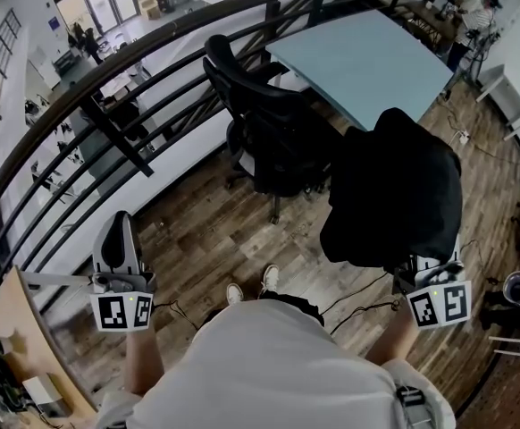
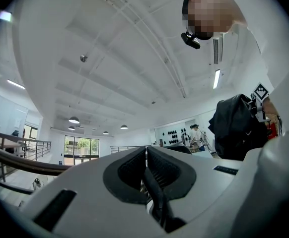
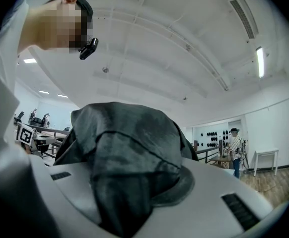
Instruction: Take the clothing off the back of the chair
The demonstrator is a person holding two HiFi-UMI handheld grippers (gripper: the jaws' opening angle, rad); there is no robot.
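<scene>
Clothing (image 1: 394,190), black, pinched in right hand-held gripper (image 1: 431,280); left hand-held gripper (image 1: 119,229) pressed together, empty.

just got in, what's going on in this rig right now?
A person is working with a handheld gripper in each hand. The right gripper is clamped on a black garment, which hangs bunched from it above the wooden floor. The black office chair by the light-blue table has a bare back, so the clothing looks to be off it. The left gripper is shut and empty, held off to the side.
</scene>
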